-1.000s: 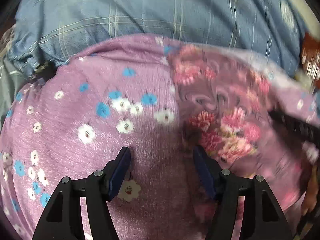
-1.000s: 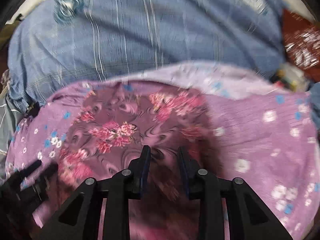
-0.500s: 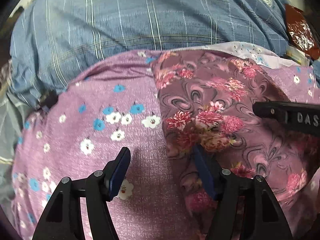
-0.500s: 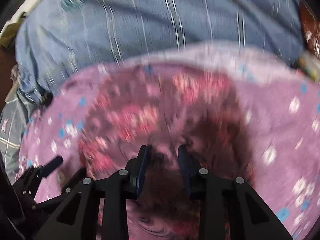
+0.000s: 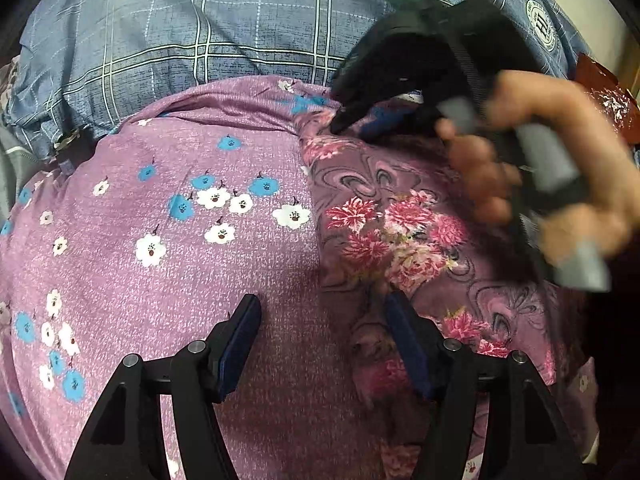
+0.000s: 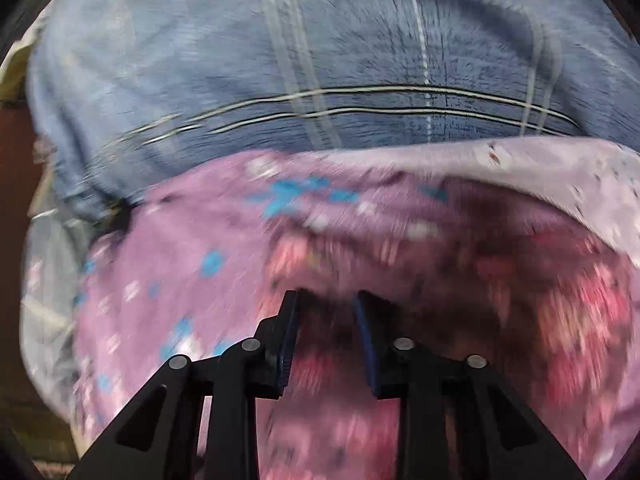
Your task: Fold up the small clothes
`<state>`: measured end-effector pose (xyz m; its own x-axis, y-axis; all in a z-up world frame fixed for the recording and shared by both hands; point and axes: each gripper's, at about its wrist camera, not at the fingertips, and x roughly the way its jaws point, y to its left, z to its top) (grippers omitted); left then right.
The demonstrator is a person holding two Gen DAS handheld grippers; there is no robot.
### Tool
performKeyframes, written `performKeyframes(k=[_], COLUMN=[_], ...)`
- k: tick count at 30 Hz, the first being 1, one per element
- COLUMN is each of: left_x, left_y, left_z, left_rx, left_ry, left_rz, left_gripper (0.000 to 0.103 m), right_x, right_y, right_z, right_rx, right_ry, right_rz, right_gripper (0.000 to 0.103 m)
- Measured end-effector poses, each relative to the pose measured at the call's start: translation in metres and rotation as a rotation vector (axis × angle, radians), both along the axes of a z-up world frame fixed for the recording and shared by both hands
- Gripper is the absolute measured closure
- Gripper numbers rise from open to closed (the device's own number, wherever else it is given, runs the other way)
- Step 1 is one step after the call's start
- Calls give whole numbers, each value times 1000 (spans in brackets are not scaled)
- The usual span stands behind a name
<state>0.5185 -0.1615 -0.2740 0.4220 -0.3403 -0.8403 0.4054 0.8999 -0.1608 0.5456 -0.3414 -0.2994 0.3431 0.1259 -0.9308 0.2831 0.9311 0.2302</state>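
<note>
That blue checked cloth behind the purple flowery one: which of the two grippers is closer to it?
The right. In the left wrist view, the right gripper reaches the purple garment's far edge, beside the blue checked cloth. The left gripper sits lower, over the purple garment's middle.

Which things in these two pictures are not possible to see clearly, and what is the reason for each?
- Right wrist view: motion blur smears the dark floral cloth, so whether the right gripper pinches it is unclear.
- Left wrist view: the hand and gripper body hide the far corner of that cloth.
- Left wrist view: the left gripper covers the near part of the lilac flowered garment.
- Both views: the frame edges cut off the blue checked sheet.
</note>
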Motion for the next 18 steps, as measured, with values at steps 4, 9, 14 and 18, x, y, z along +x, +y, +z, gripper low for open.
performKeyframes(k=[4,9,14,18], left_x=[1,-1,-9,-19], left_y=[1,7,5,-8], left_z=[0,9,10,10], left_rx=[-6,-30,28,115], left_ry=[7,4,-15,-75], left_rz=[-7,-18,-36,-77], left_gripper=[38,40,39,39], right_x=[-4,-55,-141,-200], right_y=[-4,-14,-22,-22], right_z=[16,56,76,62], right_rx=[12,6,-37,-63], right_ry=[-85,-173,-161,-88], right_rz=[-32,-36,-11,7], right_gripper=[76,71,71,71])
